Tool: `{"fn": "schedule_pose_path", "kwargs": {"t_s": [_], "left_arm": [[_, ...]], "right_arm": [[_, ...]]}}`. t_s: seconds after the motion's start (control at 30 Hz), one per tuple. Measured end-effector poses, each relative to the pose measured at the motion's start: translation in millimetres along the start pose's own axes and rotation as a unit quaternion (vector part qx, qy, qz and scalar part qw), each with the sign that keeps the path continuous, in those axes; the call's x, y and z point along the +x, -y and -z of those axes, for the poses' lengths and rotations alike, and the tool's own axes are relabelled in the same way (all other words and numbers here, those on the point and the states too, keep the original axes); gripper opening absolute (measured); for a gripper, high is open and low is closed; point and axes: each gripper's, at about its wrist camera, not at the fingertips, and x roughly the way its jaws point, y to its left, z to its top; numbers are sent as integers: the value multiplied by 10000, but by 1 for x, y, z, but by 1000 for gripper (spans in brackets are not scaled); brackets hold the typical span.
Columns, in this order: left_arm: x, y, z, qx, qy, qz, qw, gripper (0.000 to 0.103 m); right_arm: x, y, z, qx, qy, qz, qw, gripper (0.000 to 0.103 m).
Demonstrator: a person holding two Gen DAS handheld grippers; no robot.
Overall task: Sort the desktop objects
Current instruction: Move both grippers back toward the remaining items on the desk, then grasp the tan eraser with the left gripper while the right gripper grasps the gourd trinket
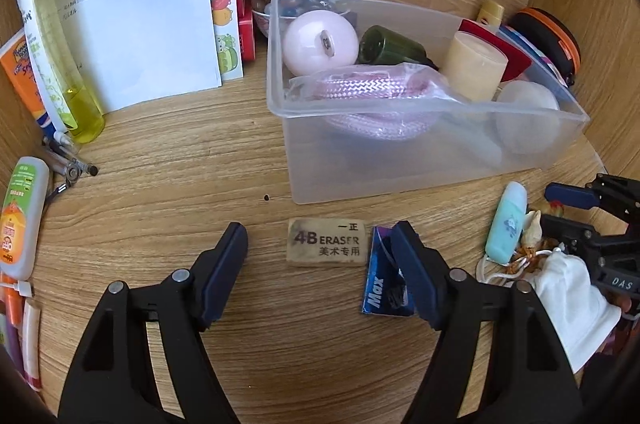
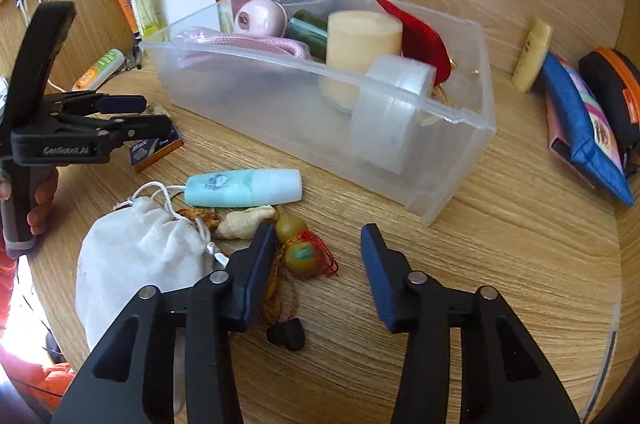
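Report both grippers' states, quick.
Left gripper: jaws open, holding nothing; worn tan rectangular eraser lies between them on the wooden desk.
Right gripper: jaws open, holding nothing.

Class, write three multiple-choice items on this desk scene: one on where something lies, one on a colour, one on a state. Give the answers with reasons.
1. Where does the 4B eraser lie?
A. in the clear plastic bin
B. on the desk in front of the bin
C. on the white papers

2. What colour is the round ball in the clear plastic bin?
A. pale pink
B. dark blue
C. orange

3. How does the left gripper stand?
A. shut on the eraser
B. shut on nothing
C. open, with the eraser between its fingers

Answers: 1 B, it rests on bare wood near the bin's front wall. 2 A, its surface is pale pink. 3 C, gaps show on both sides of the eraser.
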Motion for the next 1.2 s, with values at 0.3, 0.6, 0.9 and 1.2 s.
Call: {"fn": "schedule_pose_path", "kwargs": {"t_s": [0.3,0.6,0.9,1.2], "left_arm": [[-1,-19,-2,-275,-30,-88,9996,74],[2,-4,-1,83,-73,-398,9991,65],[1,-9,-2,-1,11,-359,9994,39],[-15,-12,6,-231,159,-225,9994,39]], "right_arm": [[-3,4,5,-29,17,93,10000,35],[-5,3,5,-25,43,37,10000,31],[-10,3,6,-5,110,-63,9999,21],[-24,14,10,296,382,-76,9988,21]]}}
